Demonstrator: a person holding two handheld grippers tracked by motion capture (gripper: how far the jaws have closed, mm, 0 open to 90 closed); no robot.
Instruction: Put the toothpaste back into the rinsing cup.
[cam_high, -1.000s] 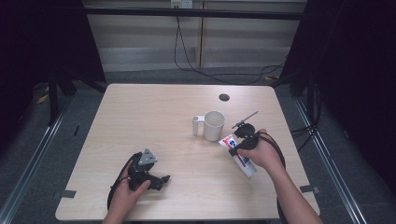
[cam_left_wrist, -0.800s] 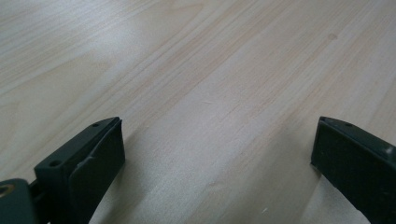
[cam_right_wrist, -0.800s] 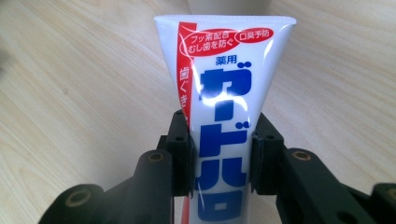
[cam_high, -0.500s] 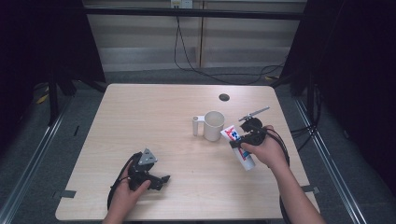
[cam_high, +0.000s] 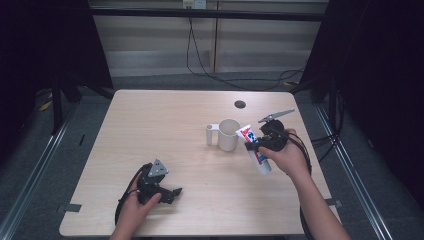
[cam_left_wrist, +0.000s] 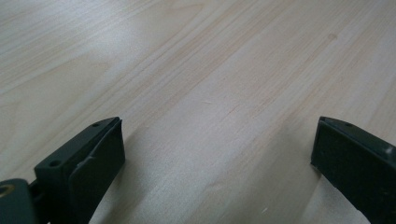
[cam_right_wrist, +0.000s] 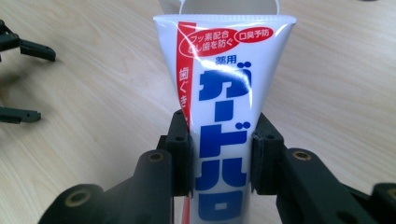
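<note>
Lifted since a second ago: right tool and the tube pinched in it, now off the desk and closer to the cup than before. Left tool unmoved, resting at the near left.

Seen from above: white toothpaste tube gripped across its middle, long axis slanted, flat crimped end up and toward the far left, cap end down and toward the near right. Crimped end just beside the cup's right rim, not seen touching. Cup upright a little right of the desk's centre, handle toward the left, mouth open to the top.

Seen along the right tool: black pads pressed on both sides of the tube, blue and red lettering running up between them, wide crimped end topmost, cup rim just beyond it.

Seen along the left tool: jaws spread wide, nothing but bare wood between them.

Key relation, as a judgement: cup straight ahead of the tube's upper end, to the left and slightly farther off than the right tool; right hand by far the nearer one, left tool well apart. Likely next: a little more height, a short carry to the left, then tube lowered into the cup's mouth.
</note>
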